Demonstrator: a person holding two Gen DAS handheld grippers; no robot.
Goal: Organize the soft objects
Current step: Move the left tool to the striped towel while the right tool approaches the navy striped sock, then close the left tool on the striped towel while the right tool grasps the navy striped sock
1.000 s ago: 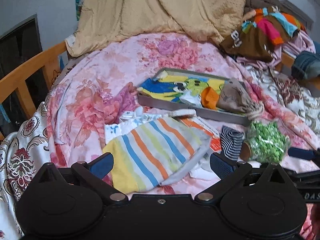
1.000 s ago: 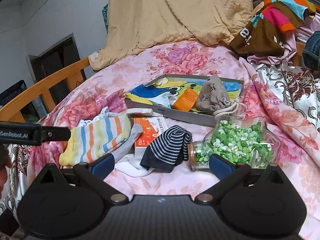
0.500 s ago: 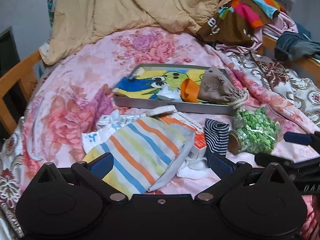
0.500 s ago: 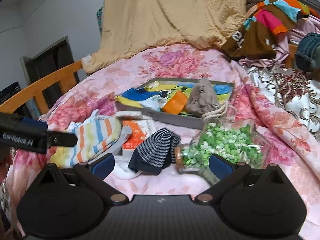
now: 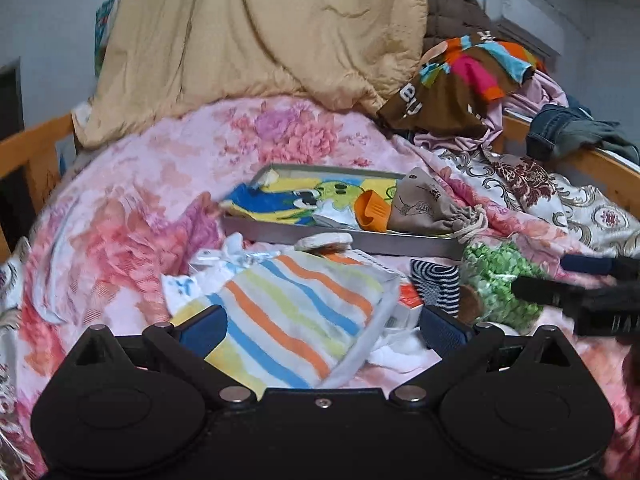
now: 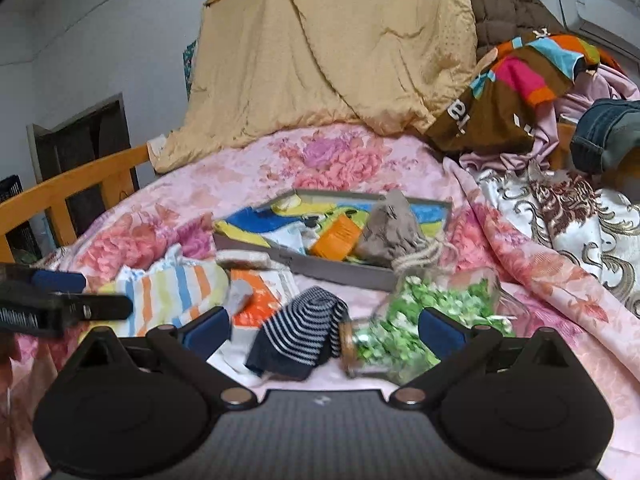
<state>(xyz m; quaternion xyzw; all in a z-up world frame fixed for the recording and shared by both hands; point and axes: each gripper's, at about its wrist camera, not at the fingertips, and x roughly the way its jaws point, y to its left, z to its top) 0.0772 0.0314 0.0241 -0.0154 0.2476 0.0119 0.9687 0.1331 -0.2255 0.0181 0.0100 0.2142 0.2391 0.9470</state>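
Observation:
On the pink floral bedspread lies a pastel striped cloth pouch (image 5: 296, 316) (image 6: 172, 292), right in front of my open left gripper (image 5: 324, 330) and framed by its blue pads. A navy striped sock (image 6: 300, 332) (image 5: 436, 280) lies in front of my open right gripper (image 6: 324, 328), beside a tipped glass jar of green paper stars (image 6: 404, 320) (image 5: 500, 280). Behind them a grey tray (image 5: 340, 236) (image 6: 340, 274) holds a cartoon towel, an orange item (image 5: 372, 210) and a brown drawstring bag (image 5: 428, 208). Each gripper shows at the edge of the other's view: left gripper (image 6: 106, 294), right gripper (image 5: 538, 276).
An orange-and-white box (image 6: 252, 304) lies partly under the pouch, with white cloth around it. A tan quilt (image 5: 260, 32) is heaped at the back and colourful clothes (image 5: 472, 76) at the right. Wooden bed rails (image 6: 72, 188) border both sides.
My right gripper has come forward and lower, so the navy sock now sits between its fingers in view. The left view swung right slightly. Nothing was grasped.

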